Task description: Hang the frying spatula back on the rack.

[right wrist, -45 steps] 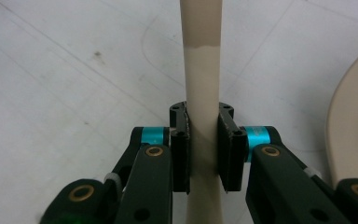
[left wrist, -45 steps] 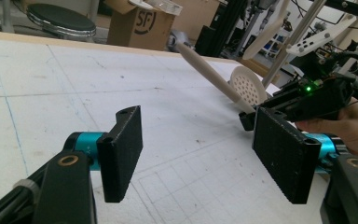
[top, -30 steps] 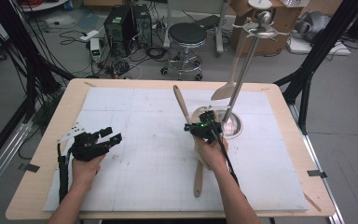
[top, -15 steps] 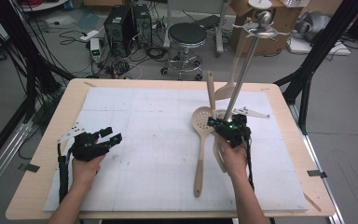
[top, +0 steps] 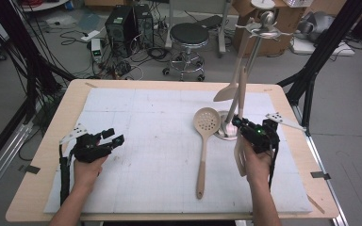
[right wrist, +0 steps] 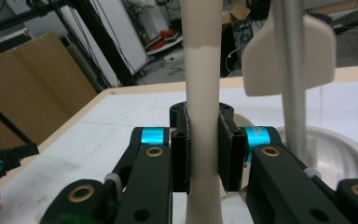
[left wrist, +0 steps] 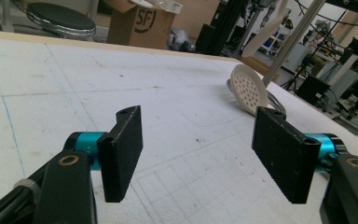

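1. Right gripper (top: pixel 235 123) sits at about 4 o'clock on the table, beside the base of the metal stand (top: pixel 254 52). Jaws are clamped on the shaft of a cream slotted turner (top: pixel 241 89).
2. In the right gripper view the pads squeeze the turner shaft (right wrist: pixel 203 107) from both sides, no gap showing. The shaft runs straight up between them.
3. Turner orientation: handle end points up toward the stand's top, at 12 o'clock from the gripper. The slotted blade hangs below the hand at 6 o'clock, off the table.
4. A second cream spatula (top: pixel 227 92) hangs on the stand, just at 11 o'clock of the gripper. In the right gripper view its blade (right wrist: pixel 286 60) is at 1 o'clock, next to the stand pole.
5. The skimmer spoon (top: pixel 203 141) lies flat on the white mat (top: pixel 136 117), centre-right. Its perforated bowl is at 12 o'clock, handle running to 6 o'clock. It is near the right gripper at its 9 o'clock, not touching.
6. Left gripper (top: pixel 115 137) rests at 8 o'clock on the table, well apart from all utensils. Its jaws stand wide apart, nothing between them; confirmed in the left gripper view (left wrist: pixel 200 156).
7. From the left gripper, the skimmer bowl (left wrist: pixel 248 88) is far off at 1 o'clock, against the stand base.
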The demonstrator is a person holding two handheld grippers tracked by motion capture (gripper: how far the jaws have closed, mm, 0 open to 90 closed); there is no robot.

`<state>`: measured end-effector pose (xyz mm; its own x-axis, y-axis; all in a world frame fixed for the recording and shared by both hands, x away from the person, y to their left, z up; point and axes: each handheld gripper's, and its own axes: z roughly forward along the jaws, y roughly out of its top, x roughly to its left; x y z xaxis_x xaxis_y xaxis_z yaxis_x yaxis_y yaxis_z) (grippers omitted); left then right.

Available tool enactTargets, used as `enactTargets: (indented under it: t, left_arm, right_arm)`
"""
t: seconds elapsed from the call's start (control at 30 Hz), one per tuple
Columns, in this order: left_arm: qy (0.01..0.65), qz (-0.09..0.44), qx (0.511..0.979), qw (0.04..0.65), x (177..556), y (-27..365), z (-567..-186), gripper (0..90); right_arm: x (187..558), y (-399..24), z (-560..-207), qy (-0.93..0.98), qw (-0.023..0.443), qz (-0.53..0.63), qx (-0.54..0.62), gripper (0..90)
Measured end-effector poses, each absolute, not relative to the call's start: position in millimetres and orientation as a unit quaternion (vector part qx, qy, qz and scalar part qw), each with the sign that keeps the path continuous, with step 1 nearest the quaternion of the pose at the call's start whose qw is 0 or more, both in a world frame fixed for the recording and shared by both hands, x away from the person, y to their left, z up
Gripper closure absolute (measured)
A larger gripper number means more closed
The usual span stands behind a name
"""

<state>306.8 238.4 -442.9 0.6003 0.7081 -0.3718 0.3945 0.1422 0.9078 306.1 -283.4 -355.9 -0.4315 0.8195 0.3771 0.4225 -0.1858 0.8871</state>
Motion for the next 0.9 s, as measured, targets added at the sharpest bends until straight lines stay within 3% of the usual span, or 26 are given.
enactTargets:
  t: [0.37,0.9]
  left_arm:
    - [0.428,0.126,0.644,0.622,306.9,237.8,-442.8,34.1]
    - [0.428,0.126,0.645,0.621,306.9,237.6,-442.8,34.1]
  right_arm:
    - [288.8,-306.8,-321.2,0.582,0.207,0.61,0.495,78.5]
    - [282.2,-312.2,-286.3,0.568,0.224,0.634,0.473,78.5]
